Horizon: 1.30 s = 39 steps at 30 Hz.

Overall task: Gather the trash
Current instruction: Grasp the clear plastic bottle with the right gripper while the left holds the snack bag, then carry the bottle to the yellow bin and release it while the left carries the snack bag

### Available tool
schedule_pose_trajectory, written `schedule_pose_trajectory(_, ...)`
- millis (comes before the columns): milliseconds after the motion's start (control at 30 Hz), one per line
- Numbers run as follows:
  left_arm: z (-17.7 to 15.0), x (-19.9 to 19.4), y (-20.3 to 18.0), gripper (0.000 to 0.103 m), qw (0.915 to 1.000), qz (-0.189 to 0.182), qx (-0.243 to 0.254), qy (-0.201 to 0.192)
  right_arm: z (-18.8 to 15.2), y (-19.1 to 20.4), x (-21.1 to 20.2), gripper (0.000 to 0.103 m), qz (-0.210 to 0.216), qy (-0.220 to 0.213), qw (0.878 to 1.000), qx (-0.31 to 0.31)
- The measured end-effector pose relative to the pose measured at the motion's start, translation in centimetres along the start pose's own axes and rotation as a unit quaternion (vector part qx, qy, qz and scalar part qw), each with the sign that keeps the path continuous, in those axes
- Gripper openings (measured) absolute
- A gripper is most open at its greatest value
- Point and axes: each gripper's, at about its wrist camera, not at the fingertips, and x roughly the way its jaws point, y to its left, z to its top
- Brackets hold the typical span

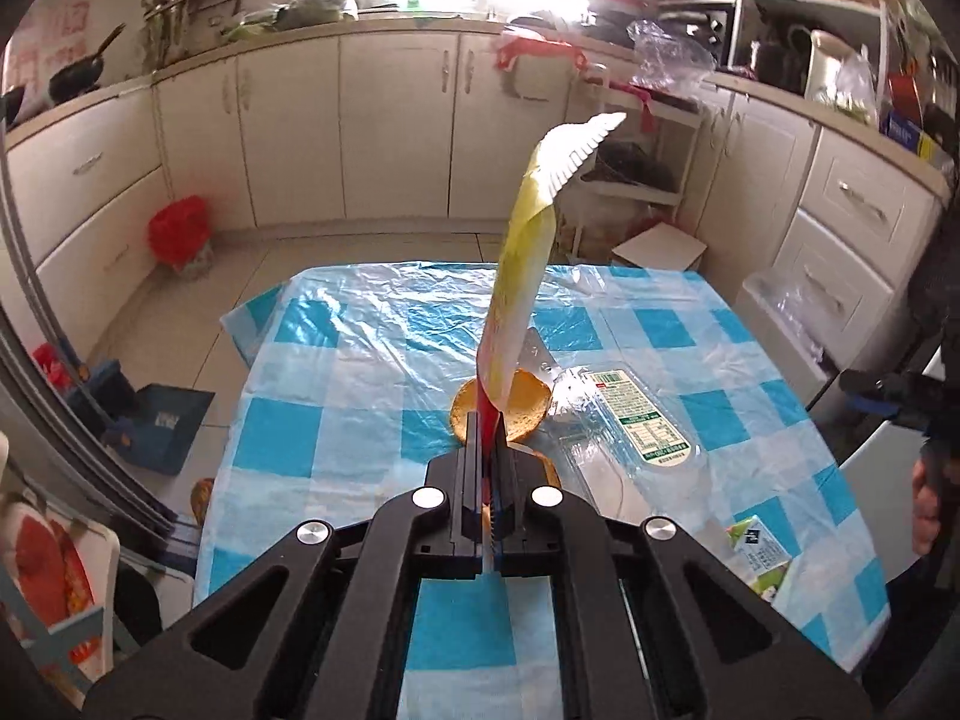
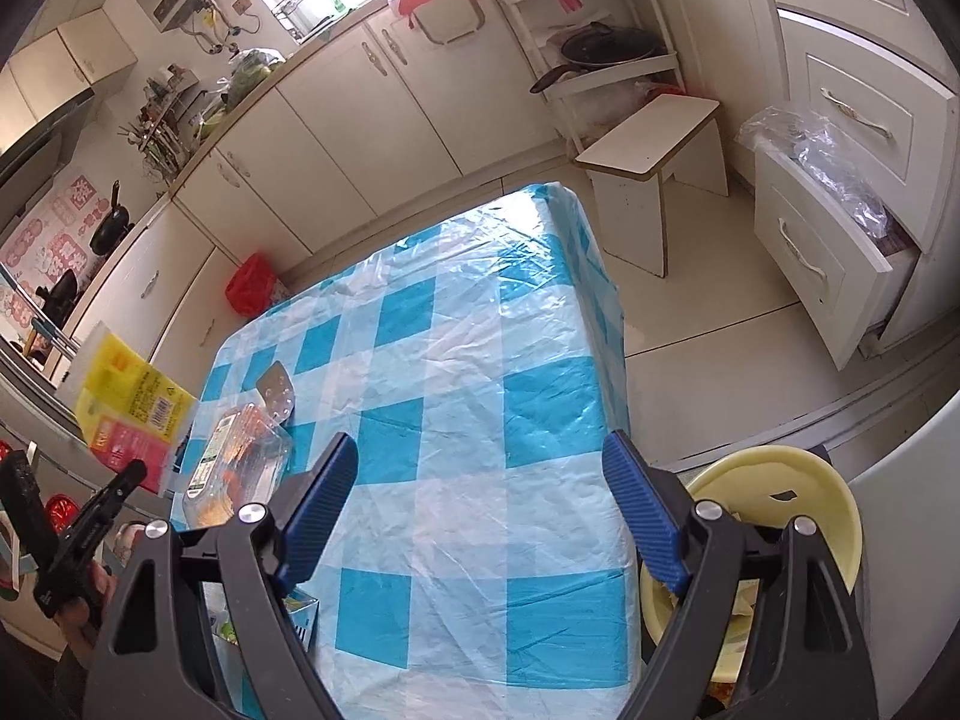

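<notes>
Above the blue-checked plastic tablecloth (image 1: 372, 324), a yellow-and-red snack wrapper (image 1: 519, 276) is pinched by the left gripper (image 1: 489, 450); the right gripper (image 2: 480, 480) is spread beside a pale yellow plastic basin (image 2: 840, 504), whose contents cannot be made out.

left hand-held gripper (image 1: 487, 450): black, silver screws | right hand-held gripper (image 2: 480, 501): black, ribbed blue pads

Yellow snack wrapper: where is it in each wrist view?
Left wrist: yellow snack wrapper stands up at centre, pinched in the left gripper.
Right wrist: at the left edge, held above the table corner.
Shared landmark: the crushed clear bottle on the checked tablecloth.
</notes>
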Motion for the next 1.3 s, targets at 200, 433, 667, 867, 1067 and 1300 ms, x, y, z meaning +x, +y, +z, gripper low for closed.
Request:
schedule_pose_trajectory(200,-5.3,-3.7,3.2,0.002,0.9974,0.013,-0.07,0.009,-0.9,4.2,1.0,0.08,0.019,0.008,0.998,-0.06)
schedule_pose_trajectory(433,-10.0,-4.9,3.9,0.002,0.9948,0.009,-0.097,0.032,-3.7,12.4,3.1,0.084,0.075,0.027,0.99,-0.117)
schedule_pose_trajectory(667,-10.6,-5.9,3.4,0.002,0.9954,0.001,-0.092,0.026,-4.8,19.4,7.6,0.084,0.02,0.06,0.984,-0.168)
schedule_pose_trajectory(867,-11.0,-6.1,3.7,0.002,0.9947,-0.008,-0.1,0.025,-5.0,20.7,10.6,0.079,-0.019,0.091,0.979,-0.182)
schedule_pose_trajectory(1067,-11.2,-6.0,4.3,0.002,0.9936,-0.014,-0.109,0.027,-4.9,19.0,10.3,0.056,0.009,0.089,0.986,-0.141)
schedule_pose_trajectory(1300,-11.3,-6.3,4.7,0.002,0.9929,-0.016,-0.116,0.023,-4.1,16.6,7.6,0.056,0.08,0.061,0.992,-0.069)
